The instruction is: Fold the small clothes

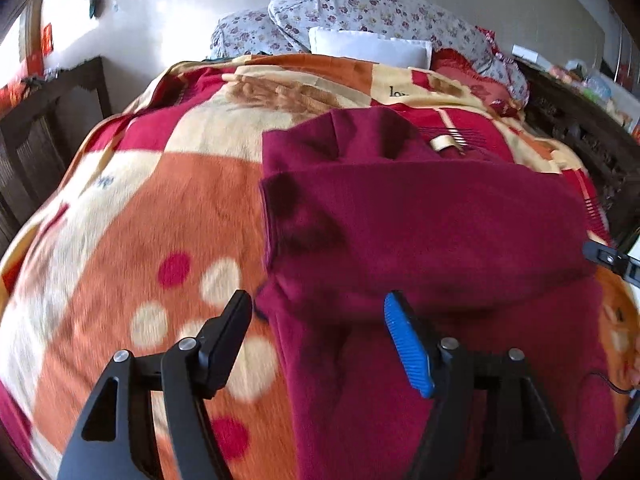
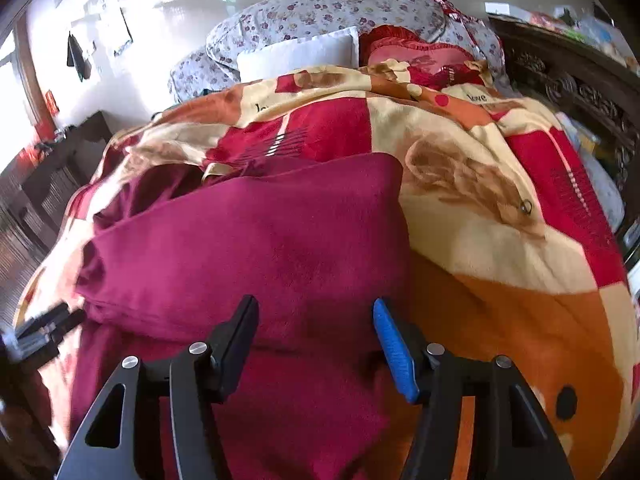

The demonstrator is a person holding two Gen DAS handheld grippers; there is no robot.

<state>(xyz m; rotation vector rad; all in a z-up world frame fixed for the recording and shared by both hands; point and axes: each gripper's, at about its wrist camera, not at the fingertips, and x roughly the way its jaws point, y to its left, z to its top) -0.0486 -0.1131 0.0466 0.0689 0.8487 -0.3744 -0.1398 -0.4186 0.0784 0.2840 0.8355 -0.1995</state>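
Note:
A maroon garment (image 1: pixel 420 232) lies on the bed, with one part folded over the rest; it also shows in the right wrist view (image 2: pixel 256 240). My left gripper (image 1: pixel 318 308) is open and empty, hovering over the garment's left edge. My right gripper (image 2: pixel 316 312) is open and empty, hovering over the garment's right side near the fold line. The right gripper's tip shows at the right edge of the left wrist view (image 1: pixel 608 258). The left gripper shows blurred at the left edge of the right wrist view (image 2: pixel 40 328).
A red, orange and cream patterned blanket (image 1: pixel 160 208) covers the bed. Floral pillows (image 1: pixel 360 12) and a white pillow (image 1: pixel 372 46) lie at the head. A dark carved wooden frame (image 2: pixel 580 92) runs along the right. Dark furniture (image 1: pixel 36 132) stands on the left.

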